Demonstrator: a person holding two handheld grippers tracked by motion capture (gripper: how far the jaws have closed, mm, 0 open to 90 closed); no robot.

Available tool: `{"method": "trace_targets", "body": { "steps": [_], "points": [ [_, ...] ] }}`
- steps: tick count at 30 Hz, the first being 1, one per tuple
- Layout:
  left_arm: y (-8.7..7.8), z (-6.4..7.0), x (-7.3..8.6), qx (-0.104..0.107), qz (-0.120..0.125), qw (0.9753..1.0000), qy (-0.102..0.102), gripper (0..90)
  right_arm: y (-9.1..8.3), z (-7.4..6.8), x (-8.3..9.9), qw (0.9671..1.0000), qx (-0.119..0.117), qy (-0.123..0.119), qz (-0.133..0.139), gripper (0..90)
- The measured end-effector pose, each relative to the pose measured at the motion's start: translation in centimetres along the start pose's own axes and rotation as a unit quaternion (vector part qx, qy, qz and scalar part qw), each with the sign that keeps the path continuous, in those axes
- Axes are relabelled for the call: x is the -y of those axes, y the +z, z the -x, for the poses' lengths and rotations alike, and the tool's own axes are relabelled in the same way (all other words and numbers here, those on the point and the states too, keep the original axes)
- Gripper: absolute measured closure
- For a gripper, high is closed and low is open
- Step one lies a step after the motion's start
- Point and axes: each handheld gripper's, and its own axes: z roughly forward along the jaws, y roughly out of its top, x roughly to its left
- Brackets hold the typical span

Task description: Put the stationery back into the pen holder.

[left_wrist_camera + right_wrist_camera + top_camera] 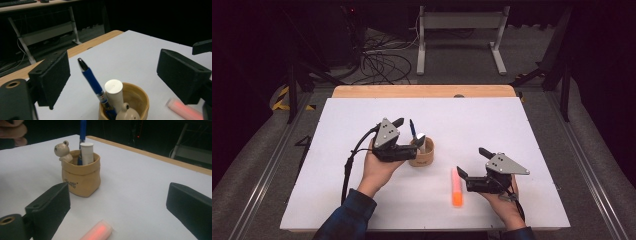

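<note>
Orange marker point(456, 187) lies flat on tabletop point(512, 125), just left of wide-open, empty right gripper point(472, 168); straddle its middle, then close. Left gripper point(401, 134) wide by cup point(422, 152).

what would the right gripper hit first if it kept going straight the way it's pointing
Probably the orange marker, lying low just ahead between the open jaws of the right gripper. If it passed above that, the tan holder comes next; depth is unclear.
</note>
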Motion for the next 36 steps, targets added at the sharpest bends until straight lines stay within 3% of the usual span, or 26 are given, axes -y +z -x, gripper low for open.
{"method": "trace_targets", "body": {
  "steps": [5, 14, 22, 25, 30, 36],
  "points": [
    [-1.5, -0.8, 0.5, -0.007, 0.0, 1.0, 0.007, 5.9, -0.1, -0.2, 0.0, 0.9995, 0.013, 0.023, -0.018, 0.0],
    [-3.8, -2.0, 1.8, -0.003, -0.007, 0.9999, 0.012, 4.1, 0.1, -1.1, 0.1, 0.9962, 0.052, 0.027, -0.065, 0.4],
    [-6.1, -2.6, 3.1, 0.015, -0.007, 0.9998, 0.012, 3.8, -0.1, -2.0, 0.2, 0.9907, 0.081, 0.045, -0.099, 0.9],
    [-6.8, -2.5, 3.7, 0.018, -0.008, 0.9995, 0.023, 3.8, -0.2, -2.4, 0.3, 0.9884, 0.099, 0.053, -0.102, 1.5],
    [-7.3, -2.5, 4.6, 0.021, -0.013, 0.9989, 0.04, 3.8, -0.2, -2.8, 0.5, 0.9842, 0.119, 0.067, -0.113, 1.9],
    [-7.6, -2.5, 5.4, 0.029, -0.01, 0.9987, 0.039, 3.8, -0.2, -3.5, 0.6, 0.9789, 0.142, 0.081, -0.123, 3.6]
  ]
}}
